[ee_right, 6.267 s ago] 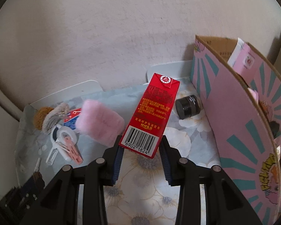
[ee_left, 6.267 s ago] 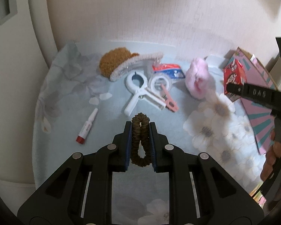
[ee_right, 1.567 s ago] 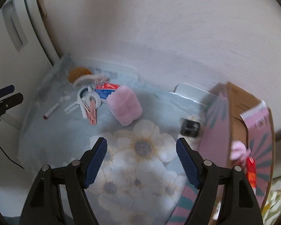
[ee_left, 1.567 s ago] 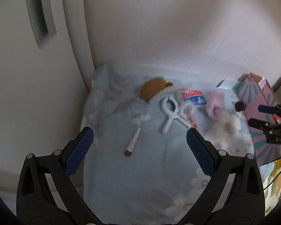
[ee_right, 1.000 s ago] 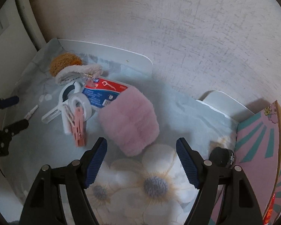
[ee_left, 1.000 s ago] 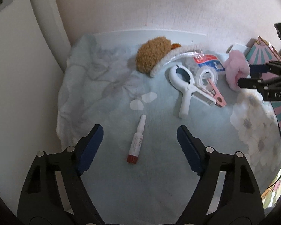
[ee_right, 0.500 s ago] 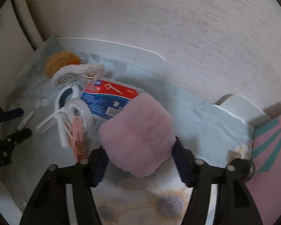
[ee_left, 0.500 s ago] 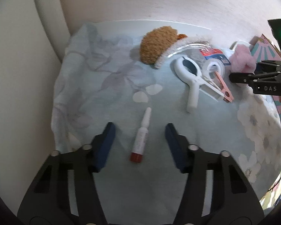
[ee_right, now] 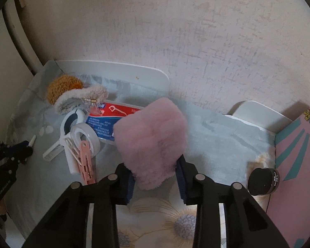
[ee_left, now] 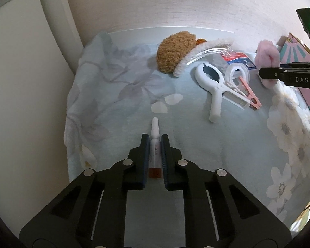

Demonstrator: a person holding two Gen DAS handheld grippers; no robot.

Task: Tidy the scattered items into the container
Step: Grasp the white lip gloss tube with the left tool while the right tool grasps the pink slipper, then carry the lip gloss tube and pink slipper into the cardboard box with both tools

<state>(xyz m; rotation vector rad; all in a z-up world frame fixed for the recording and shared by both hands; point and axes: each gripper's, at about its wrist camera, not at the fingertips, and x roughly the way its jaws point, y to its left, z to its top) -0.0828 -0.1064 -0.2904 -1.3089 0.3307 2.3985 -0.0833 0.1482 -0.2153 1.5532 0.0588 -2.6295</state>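
Observation:
A small white tube with a red cap [ee_left: 155, 130] lies on the pale floral cloth [ee_left: 117, 107], and my left gripper [ee_left: 155, 139] is shut on its body. In the right wrist view a pink fluffy puff [ee_right: 150, 136] stands between the pads of my right gripper [ee_right: 153, 165]. Its jaws are closing, and both pads press into the fluff. The container, a pink cardboard box with teal rays [ee_right: 295, 155], stands at the right edge. The left wrist view shows the right gripper [ee_left: 266, 73] at the puff [ee_left: 266, 52], and the right wrist view shows the left gripper [ee_right: 24, 146] far left.
Between the grippers lie a brown fluffy piece with a white trim [ee_left: 175, 51], a white clamp [ee_left: 212, 82], a tape roll [ee_left: 238, 73], a pink clothespin [ee_left: 250, 95] and a red-and-blue packet [ee_right: 111, 115]. A black jar [ee_right: 262, 180] sits by the box. A wall rises close behind.
Both grippers came down toward the cloth and their jaws drew together. The left now clamps the tube, which lay free before. The right pads now touch the pink puff.

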